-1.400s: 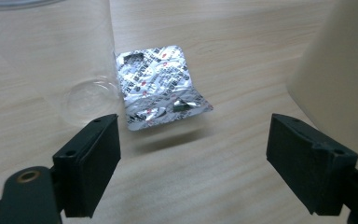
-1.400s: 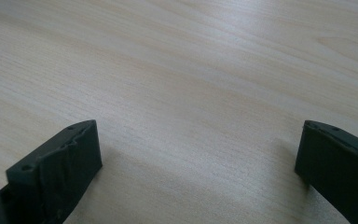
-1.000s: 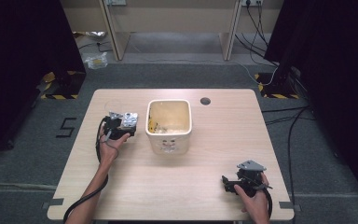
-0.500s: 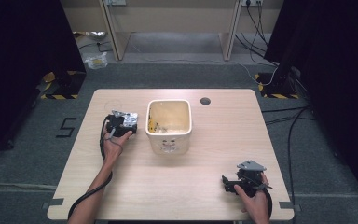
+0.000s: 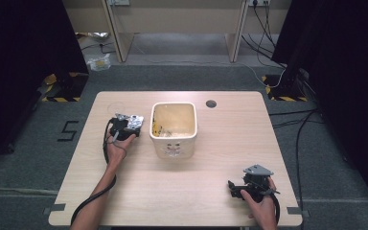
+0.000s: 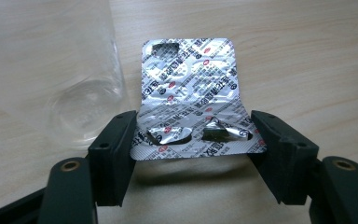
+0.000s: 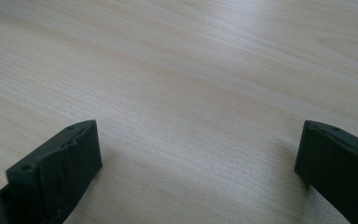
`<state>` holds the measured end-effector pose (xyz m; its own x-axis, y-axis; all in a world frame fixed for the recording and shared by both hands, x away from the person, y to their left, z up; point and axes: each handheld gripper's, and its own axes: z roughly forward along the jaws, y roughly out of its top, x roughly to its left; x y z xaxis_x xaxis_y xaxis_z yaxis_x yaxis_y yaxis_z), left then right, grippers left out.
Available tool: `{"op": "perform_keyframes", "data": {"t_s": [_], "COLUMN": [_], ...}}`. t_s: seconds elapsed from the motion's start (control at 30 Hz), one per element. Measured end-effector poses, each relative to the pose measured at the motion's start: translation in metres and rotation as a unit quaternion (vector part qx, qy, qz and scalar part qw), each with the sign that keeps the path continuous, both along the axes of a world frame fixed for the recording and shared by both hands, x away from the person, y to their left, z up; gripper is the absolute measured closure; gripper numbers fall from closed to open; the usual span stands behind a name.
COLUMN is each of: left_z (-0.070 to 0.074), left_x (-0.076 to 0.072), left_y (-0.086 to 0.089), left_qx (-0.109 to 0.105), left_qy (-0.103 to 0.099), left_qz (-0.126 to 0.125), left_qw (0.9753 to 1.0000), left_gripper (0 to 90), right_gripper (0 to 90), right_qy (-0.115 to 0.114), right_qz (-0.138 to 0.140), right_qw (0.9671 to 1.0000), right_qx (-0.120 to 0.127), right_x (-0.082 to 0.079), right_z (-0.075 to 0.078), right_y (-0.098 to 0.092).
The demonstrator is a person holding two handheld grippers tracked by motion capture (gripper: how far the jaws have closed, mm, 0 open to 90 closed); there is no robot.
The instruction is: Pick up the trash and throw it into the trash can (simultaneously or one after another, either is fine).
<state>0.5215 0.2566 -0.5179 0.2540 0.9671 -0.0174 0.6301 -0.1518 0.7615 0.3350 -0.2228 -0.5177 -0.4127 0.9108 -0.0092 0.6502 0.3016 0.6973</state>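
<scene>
- Cream square bin (image 5: 173,129), centre of the high view on the desk (image 5: 211,191): open top, yellowish scraps lie inside near its left wall; can't tell what they are. Faint print on its front wall, too small to read.
- Clear glass (image 6: 81,107), left of centre in the left gripper view: upright on the desk w/ nothing visible in it, just beside the blister pack's left edge. High view shows it only as a faint ring, upper left of the desk.
- Blister pack (image 6: 191,98), silver foil: centre of the left gripper view, held up off the desk; in the high view (image 5: 135,121) it's just left of the bin. Several pockets torn open, incl. two in the bottom row & one at top left.
- Writing: foil covered w/ rows of small black characters & red marks, not legible. A "5" is marked on the floor (image 5: 67,130), left of the desk.
- Left gripper (image 6: 193,135): fingers clenched on the pack's bottom edge, one per side.
- Right gripper (image 5: 235,188), lower right of the high view: fingers spread wide apart over bare desk, grasping nothing.
</scene>
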Motion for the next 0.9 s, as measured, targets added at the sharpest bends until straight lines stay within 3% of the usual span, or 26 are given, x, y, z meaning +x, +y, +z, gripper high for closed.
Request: {"op": "perform_keyframes", "data": {"t_s": [0.17, 0.33, 0.9], "left_z": [0.007, 0.023, 0.069], "left_x": [-0.008, -0.019, -0.044], "left_y": [-0.002, 0.001, 0.015], "left_qx": [-0.004, -0.029, -0.052], "left_qy": [-0.006, -0.012, -0.033], "left_qz": [-0.015, -0.036, -0.074], "left_qw": [0.9999, 0.9988, 0.9954], "left_gripper": [34.1, 34.1, 34.1], "right_gripper": [0.3, 0.3, 0.3], "right_qy": [0.000, 0.000, 0.000], "right_qz": [0.001, 0.000, 0.000], "right_qw": [1.0000, 1.0000, 1.0000], "right_qx": [0.000, 0.000, 0.000], "right_x": [0.000, 0.000, 0.000], "right_z": [0.000, 0.000, 0.000], "right_y": [0.000, 0.000, 0.000]}}
